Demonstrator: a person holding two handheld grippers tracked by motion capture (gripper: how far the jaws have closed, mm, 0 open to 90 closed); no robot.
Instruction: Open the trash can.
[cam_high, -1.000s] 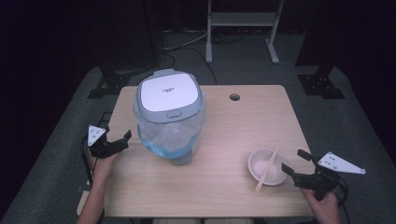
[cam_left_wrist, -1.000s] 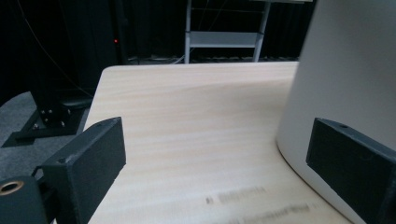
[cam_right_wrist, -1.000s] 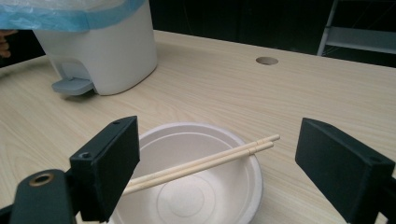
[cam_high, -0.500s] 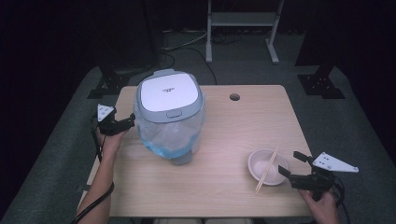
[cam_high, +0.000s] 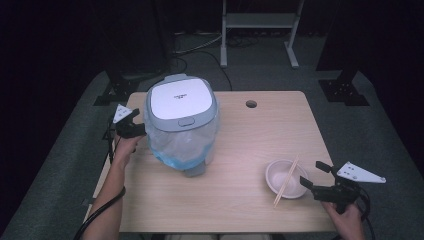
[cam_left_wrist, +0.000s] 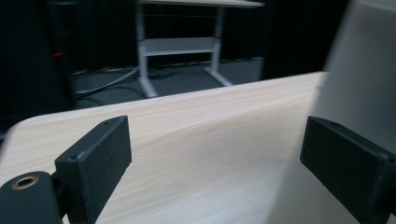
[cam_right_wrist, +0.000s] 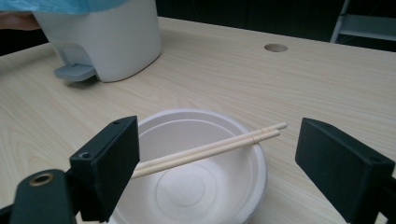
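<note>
My left gripper (cam_high: 134, 122) sits forward at the left side, jaws spread wide, forearm (cam_high: 112, 192) stretched up from the bottom edge with the cable trailing along it. My right gripper (cam_high: 311, 176) is low at the right, near my body, jaws also wide apart and pointing left, hand (cam_high: 346, 216) gripping it from below.

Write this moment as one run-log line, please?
left gripper: open, beside pedal bin | right gripper: open, facing bowl | chopsticks: across bowl
</note>
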